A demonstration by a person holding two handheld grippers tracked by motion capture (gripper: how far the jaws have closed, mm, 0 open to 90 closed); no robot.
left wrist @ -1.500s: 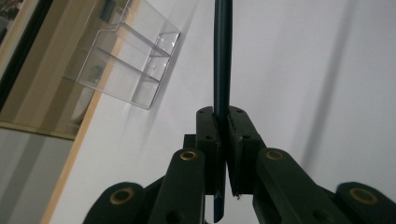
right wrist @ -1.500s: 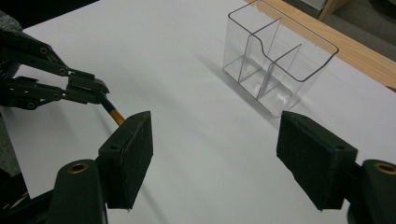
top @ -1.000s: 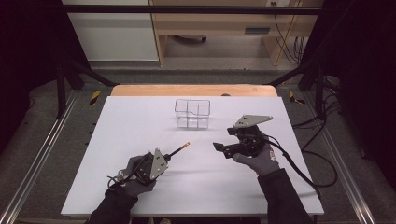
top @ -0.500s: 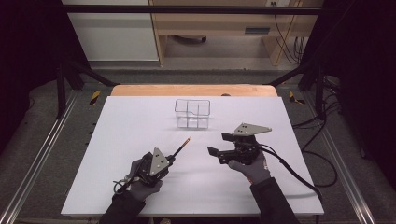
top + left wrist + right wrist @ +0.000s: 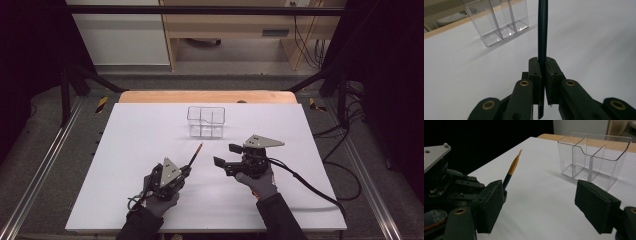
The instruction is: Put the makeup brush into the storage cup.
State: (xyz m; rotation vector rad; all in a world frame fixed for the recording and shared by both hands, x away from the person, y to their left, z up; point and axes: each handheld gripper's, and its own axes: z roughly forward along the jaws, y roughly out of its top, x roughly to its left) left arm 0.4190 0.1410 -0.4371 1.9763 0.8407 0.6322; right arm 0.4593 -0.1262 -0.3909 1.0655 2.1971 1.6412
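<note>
A thin paintbrush (image 5: 195,153) with a dark handle and an orange-tan tip points away from me toward the far side of the table. My left gripper (image 5: 186,170) is shut on its handle (image 5: 542,30), low down, with the jaws pressed against it (image 5: 543,61). My right gripper (image 5: 226,155) is open just to the right of the brush, with nothing between its jaws (image 5: 540,195). In the right gripper view the brush (image 5: 512,168) rises just beyond the left pad. A clear, empty plastic organizer (image 5: 206,121) with three compartments stands farther back.
The white table sheet (image 5: 125,145) covers the work area, with a wooden edge (image 5: 205,96) at the far side. Cables (image 5: 310,187) trail from the right gripper toward the right. Metal rails and dark frame posts flank the table.
My right gripper has drifted left, closer to the brush. My left gripper has shifted slightly right, still holding the brush, whose tip now points farther away.
</note>
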